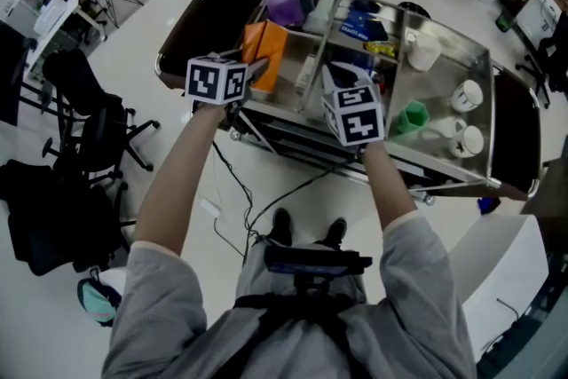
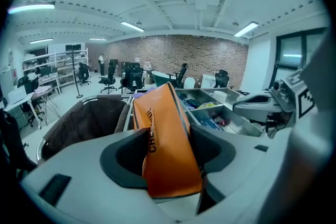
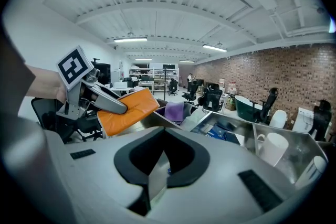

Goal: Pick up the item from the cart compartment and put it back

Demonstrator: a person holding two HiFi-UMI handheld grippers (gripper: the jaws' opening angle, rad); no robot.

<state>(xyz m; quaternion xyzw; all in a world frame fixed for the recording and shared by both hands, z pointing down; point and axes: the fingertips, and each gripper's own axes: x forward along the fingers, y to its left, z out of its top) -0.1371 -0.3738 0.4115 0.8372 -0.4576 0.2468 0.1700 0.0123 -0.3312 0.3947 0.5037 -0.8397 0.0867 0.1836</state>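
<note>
The left gripper (image 2: 167,134), jaws about half apart, clamps one end of the orange packet (image 1: 269,49) and holds it tilted above the left end of the cart (image 1: 444,169). The right gripper (image 3: 163,136) is closed and empty. Risk: gripped at one end only, the glossy packet may pivot or slip and drop outside its compartment.

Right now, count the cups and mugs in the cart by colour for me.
White mugs: 3
Green cup: 1
Total: 4
</note>
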